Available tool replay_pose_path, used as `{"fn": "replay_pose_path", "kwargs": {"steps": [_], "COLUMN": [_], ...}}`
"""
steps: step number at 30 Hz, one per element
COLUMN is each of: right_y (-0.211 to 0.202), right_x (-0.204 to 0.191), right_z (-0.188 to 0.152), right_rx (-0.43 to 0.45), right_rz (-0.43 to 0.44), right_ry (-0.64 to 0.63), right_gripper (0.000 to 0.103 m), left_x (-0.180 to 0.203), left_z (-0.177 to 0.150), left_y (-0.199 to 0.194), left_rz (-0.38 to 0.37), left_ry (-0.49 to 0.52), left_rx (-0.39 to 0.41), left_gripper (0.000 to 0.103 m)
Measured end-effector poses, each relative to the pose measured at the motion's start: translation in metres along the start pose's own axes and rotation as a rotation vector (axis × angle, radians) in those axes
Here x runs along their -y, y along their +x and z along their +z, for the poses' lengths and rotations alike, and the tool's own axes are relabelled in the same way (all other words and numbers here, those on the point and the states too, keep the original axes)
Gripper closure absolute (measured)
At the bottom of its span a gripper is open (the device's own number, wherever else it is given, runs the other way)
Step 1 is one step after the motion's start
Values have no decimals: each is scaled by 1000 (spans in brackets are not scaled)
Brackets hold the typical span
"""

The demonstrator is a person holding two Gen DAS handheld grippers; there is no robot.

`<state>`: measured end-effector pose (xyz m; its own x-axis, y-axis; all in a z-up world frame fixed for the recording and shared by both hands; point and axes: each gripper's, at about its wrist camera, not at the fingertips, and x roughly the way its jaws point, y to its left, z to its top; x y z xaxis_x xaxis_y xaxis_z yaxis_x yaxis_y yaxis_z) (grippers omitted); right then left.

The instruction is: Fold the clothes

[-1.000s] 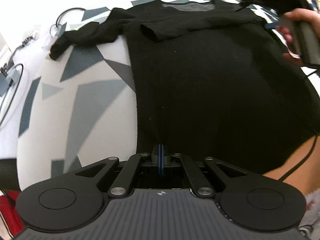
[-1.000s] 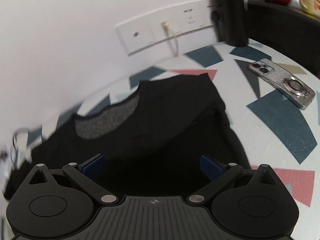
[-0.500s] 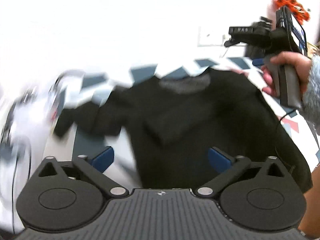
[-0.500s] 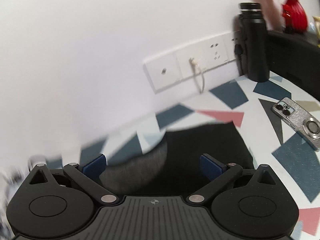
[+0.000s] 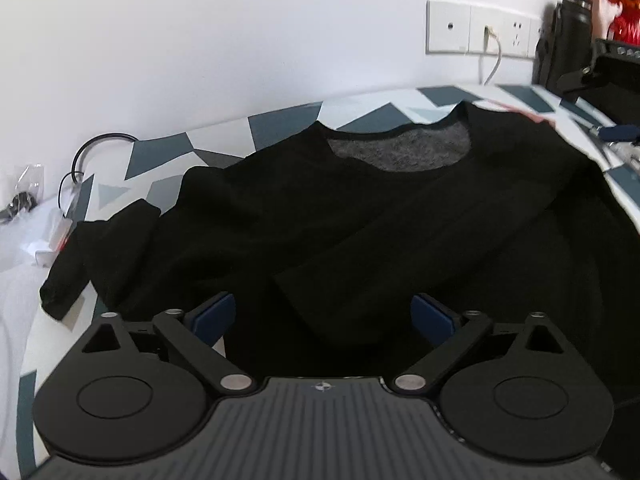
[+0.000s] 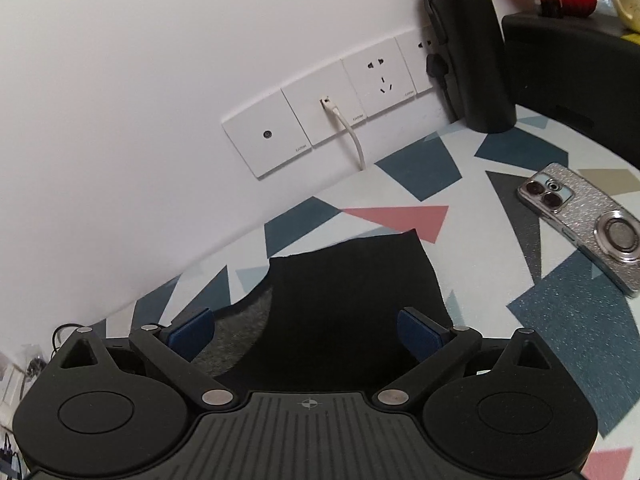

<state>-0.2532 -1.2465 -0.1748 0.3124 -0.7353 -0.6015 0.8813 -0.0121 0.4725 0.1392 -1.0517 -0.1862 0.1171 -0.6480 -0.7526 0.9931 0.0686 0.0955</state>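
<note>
Since one second ago, the left hand-held gripper (image 5: 323, 316) has released the shirt (image 5: 360, 216) hem; its jaws now stand wide apart above the flat garment on the desk (image 5: 280, 124). Only the left view shows both sleeves and the grey collar lining. Only the right view shows a phone (image 6: 584, 224) and bottle (image 6: 468, 44). The right hand-held gripper (image 6: 306, 330), jaws spread and empty, hovers over the shirt's shoulder.

My right claw (image 6: 306, 330) hangs spread wide over the black shirt (image 6: 352, 300); a phone (image 6: 584, 220) lies apart on the table (image 6: 480, 248).
</note>
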Motion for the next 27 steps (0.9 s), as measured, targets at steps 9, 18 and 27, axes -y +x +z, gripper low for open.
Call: {"fn": "replay_pose_path", "kwargs": {"steps": [9, 18, 27], "right_y": [12, 11, 9], "right_x": [39, 65, 63], "right_z": [2, -1, 10], "right_rx": [-3, 38, 115], "right_rz": [-26, -165, -172], "right_ry": [109, 200, 259], "right_gripper": [6, 8, 16], "left_x": [-17, -24, -35], "left_z": [14, 47, 116], "left_y": [30, -3, -2], "left_rz": [-95, 6, 189], "left_ry": [-223, -265, -213], "left_rx": [-127, 38, 264], "left_gripper": [35, 100, 100]}}
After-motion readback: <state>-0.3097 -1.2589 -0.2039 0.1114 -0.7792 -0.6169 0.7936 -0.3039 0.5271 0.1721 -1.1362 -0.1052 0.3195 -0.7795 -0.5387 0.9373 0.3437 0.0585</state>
